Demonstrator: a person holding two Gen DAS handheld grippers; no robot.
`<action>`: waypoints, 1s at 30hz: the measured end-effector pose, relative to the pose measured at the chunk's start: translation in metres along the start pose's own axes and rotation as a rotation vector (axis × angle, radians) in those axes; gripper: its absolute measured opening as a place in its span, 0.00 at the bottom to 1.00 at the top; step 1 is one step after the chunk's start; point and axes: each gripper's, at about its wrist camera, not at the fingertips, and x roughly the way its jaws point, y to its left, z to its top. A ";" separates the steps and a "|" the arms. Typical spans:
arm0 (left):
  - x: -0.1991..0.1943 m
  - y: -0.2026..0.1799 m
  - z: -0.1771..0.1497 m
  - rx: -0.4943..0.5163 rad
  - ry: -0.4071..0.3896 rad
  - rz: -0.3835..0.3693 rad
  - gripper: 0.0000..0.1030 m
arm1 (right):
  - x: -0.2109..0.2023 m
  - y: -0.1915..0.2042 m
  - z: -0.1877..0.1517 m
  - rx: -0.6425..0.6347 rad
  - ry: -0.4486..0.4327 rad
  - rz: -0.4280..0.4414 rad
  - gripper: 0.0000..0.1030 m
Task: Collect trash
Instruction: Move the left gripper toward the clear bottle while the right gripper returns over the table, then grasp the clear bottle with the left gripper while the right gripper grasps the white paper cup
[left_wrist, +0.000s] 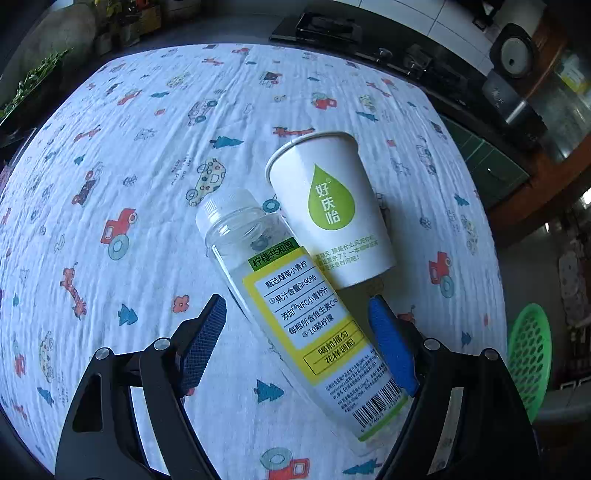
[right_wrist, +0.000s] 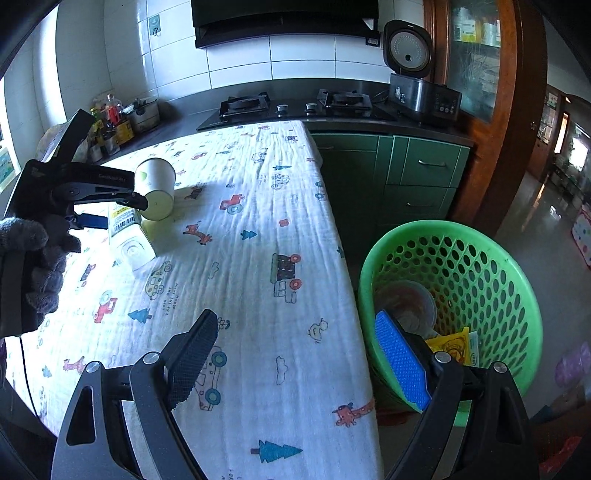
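Bottle (left_wrist: 295, 310) lying between open left gripper (left_wrist: 297, 332) fingers, seemingly ungripped

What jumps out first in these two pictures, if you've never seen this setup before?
A clear plastic bottle with a yellow label lies on the cartoon-print tablecloth, between the open left gripper. A white paper cup with a green drop logo lies tipped beside it. Off the table's edge, a green perforated basket already holds some trash, with the open right gripper near its rim.

The paper cup (left_wrist: 328, 206) crowds the bottle's (left_wrist: 295, 314) far side, seemingly touching; near side lies free.
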 end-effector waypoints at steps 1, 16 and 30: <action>0.003 0.001 0.001 -0.006 0.012 -0.003 0.76 | 0.002 0.000 0.000 0.000 0.003 0.002 0.82; 0.003 0.015 0.000 0.054 0.060 -0.049 0.58 | 0.018 0.027 0.014 -0.047 0.024 0.034 0.82; -0.030 0.072 -0.003 0.220 0.048 -0.063 0.43 | 0.050 0.089 0.070 -0.094 0.032 0.160 0.82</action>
